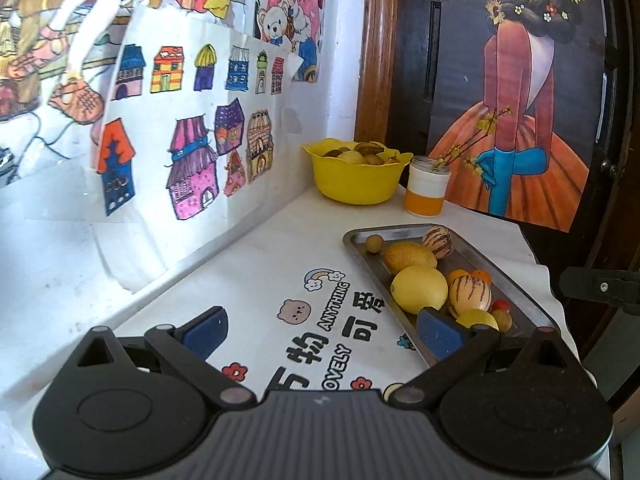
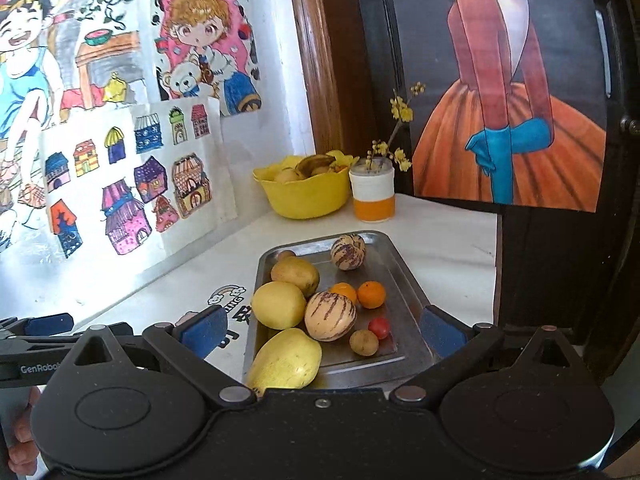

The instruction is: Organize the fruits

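Two wrist views of a white-clothed table set in a corner papered with children's drawings. Lower centre of the left wrist view: the left gripper (image 1: 322, 330), its blue-padded fingers spread wide and holding nothing, hangs over the printed cloth just left of the metal tray (image 1: 516, 280). Lower centre of the right wrist view: the right gripper (image 2: 323, 330), likewise spread wide and empty, hangs over the near end of the same tray (image 2: 404, 276), so the fruit lies straight ahead between its fingers.

The fruit is split between two holders. On the tray, in the centre of the right wrist view, lie a mango (image 2: 286, 358) nearest the camera, a lemon (image 2: 279, 305), a second yellow-brown fruit (image 2: 295, 275), two striped melons (image 2: 330, 315) (image 2: 348, 251), two small oranges (image 2: 371, 294) (image 2: 343, 292), a red cherry tomato (image 2: 378, 327) and a small brown round fruit (image 2: 363, 342); another small brown fruit sits at the far left corner. They are loosely mixed, large against small, not grouped by kind. The yellow bowl (image 2: 306, 196), at middle height against the wall, already holds several fruits, partly hidden by its rim. Beside it, touching or nearly so, stands an orange-and-white jar (image 2: 373, 197) with a sprig of yellow blossom.

Judged from this alone, the scene fits either fruit being gathered from tray to bowl or being laid out from bowl to tray. Wide fingers suit the bulky mango and lemon; the tomato would want a gentler close
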Motion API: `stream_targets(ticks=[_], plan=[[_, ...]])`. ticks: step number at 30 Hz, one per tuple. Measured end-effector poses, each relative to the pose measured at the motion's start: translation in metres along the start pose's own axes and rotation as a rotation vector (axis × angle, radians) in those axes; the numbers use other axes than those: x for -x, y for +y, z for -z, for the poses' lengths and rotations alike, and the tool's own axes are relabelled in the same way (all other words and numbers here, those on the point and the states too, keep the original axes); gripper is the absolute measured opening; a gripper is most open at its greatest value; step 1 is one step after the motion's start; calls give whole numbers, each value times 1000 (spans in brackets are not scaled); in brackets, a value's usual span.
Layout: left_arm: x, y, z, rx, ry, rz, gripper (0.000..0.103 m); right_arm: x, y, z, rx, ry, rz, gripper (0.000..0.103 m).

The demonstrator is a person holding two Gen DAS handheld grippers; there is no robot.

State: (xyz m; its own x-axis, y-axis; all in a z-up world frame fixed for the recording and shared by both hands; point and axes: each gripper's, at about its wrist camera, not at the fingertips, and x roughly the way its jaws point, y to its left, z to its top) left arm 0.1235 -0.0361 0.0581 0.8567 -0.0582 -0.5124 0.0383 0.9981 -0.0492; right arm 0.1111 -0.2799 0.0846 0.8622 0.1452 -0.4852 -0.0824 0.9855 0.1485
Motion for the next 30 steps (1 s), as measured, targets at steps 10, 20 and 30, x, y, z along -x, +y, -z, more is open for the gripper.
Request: stream_targets(ticks=[10, 20, 30], plan=[[19, 14, 18, 30, -15, -26, 103, 25, 28, 29, 47, -61, 37, 102], [42, 28, 43, 32, -47, -17, 103, 51, 55, 67, 94, -110, 81, 102], [61, 34, 74, -3, -72, -14, 103, 62, 66, 102, 120, -114, 80, 102]])
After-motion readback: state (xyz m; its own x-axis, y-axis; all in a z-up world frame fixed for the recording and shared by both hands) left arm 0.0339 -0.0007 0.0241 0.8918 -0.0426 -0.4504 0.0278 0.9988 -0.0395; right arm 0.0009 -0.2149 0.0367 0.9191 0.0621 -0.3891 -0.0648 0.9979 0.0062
